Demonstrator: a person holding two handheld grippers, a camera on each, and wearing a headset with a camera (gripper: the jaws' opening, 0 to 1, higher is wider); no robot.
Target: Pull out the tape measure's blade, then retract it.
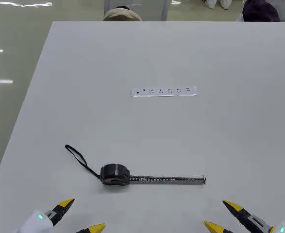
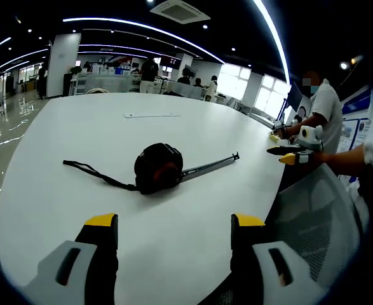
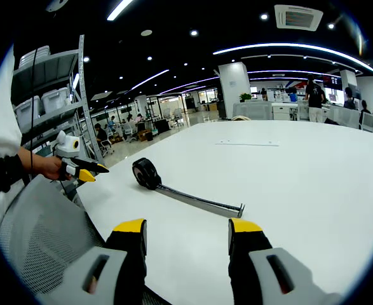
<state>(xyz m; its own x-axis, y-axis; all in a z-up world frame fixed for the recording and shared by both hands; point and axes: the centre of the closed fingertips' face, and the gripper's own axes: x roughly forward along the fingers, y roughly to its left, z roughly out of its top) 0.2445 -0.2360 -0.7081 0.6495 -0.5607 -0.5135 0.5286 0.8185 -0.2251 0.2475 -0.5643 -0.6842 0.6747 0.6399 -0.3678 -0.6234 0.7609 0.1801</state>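
My left gripper (image 1: 86, 213) and right gripper (image 1: 216, 213) hover, jaws apart, empty. The tape measure (image 1: 115, 174) lies on the bench (image 1: 229, 136) ahead, blade (image 1: 169, 180) out (the head view adds a power strip (image 1: 163, 91) beyond).

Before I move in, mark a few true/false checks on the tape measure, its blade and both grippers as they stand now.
1. The tape measure has its blade pulled out, lying flat on the table. True.
2. The left gripper is shut on the tape measure. False: it is open, apart from it and holding nothing.
3. The right gripper is open and holds nothing. True.
4. The power strip lies between the grippers and the tape measure. False: it lies beyond the tape measure, farther from the grippers.
5. The strap is wound around the blade. False: it trails from the opposite side.
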